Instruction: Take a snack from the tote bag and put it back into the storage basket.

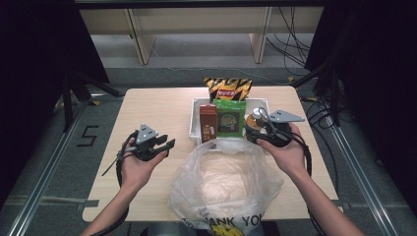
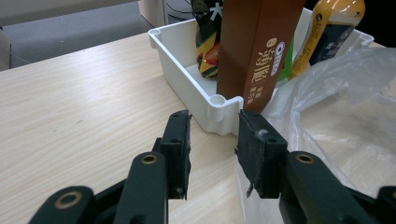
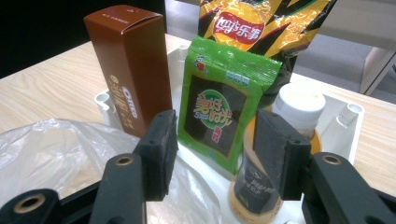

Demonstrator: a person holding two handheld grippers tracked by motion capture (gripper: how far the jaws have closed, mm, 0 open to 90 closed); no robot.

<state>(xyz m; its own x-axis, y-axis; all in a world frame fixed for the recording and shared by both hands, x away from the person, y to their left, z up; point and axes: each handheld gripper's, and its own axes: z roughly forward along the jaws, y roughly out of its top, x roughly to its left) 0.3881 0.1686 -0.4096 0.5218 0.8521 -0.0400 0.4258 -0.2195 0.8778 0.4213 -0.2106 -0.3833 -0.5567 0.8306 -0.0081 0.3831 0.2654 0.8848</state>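
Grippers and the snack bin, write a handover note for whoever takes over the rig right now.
Left gripper: open, nothing between the jaws, just short of the white bin's near corner.
Right gripper: open, nothing held, at the bin's right side, pointing toward the green packet and the bottle.
In the bin, all upright: brown box, green packet, bottle, and the chip bag at the back.
Plastic bag: lying open on the table in front of the bin, looks empty.
Done: nothing bagged yet.
Left: probably to move the four items into the bag.
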